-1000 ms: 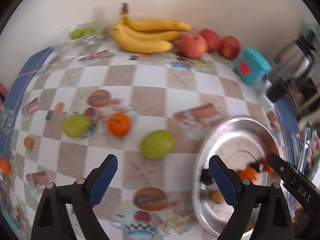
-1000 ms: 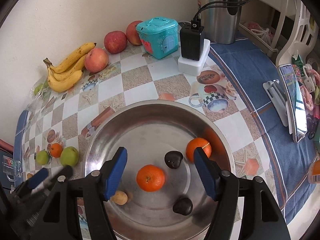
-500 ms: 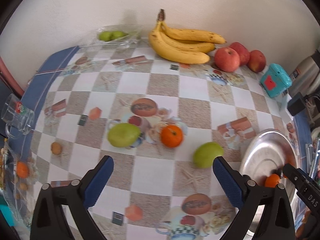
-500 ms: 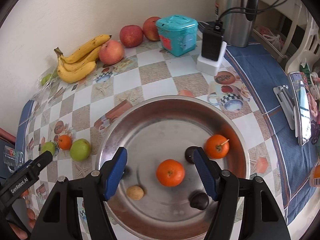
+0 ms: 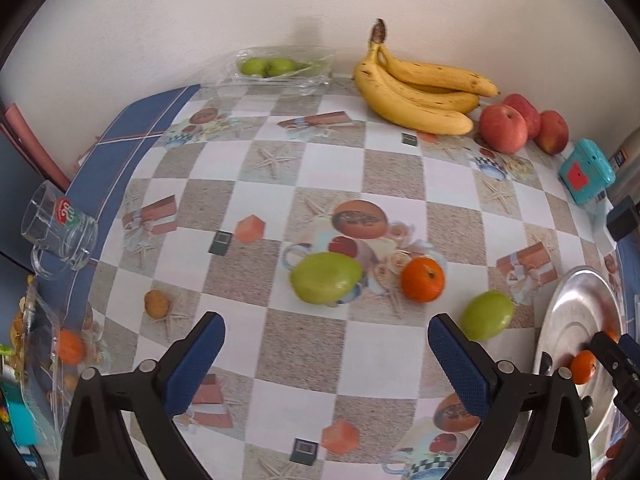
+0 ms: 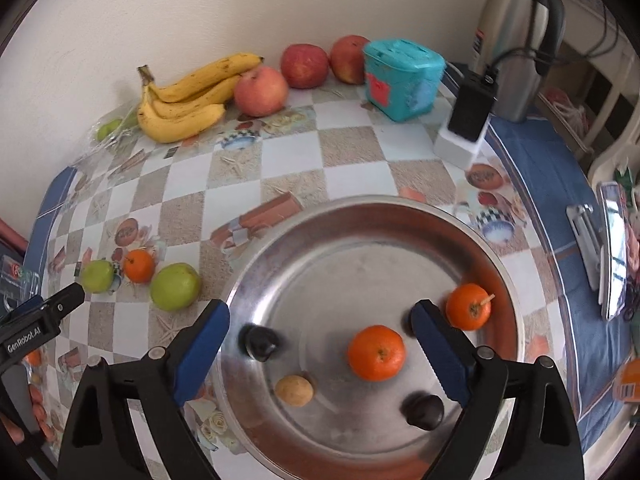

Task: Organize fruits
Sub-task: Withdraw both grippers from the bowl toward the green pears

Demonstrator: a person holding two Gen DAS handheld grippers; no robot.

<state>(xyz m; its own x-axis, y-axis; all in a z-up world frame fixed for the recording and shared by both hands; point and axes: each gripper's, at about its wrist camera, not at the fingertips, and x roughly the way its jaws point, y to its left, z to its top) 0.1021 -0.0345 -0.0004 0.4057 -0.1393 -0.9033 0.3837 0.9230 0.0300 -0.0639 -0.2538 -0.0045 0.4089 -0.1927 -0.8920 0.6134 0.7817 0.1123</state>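
My left gripper is open and empty above the checkered tablecloth. Just beyond it lie a large green fruit, an orange mandarin and a smaller green fruit. A small brown fruit lies to the left. My right gripper is open and empty over the steel bowl, which holds two mandarins, a small tan fruit and several dark fruits. The bowl also shows at the right edge of the left wrist view.
Bananas and three red apples lie along the back wall, with a clear bag of green fruit. A teal box, charger block and steel kettle stand at the back right. A glass mug stands at the left edge.
My left gripper has swung left, away from the bowl, bringing the loose green fruits and mandarin in front of it. My right gripper has shifted slightly left over the bowl. Both stay open.
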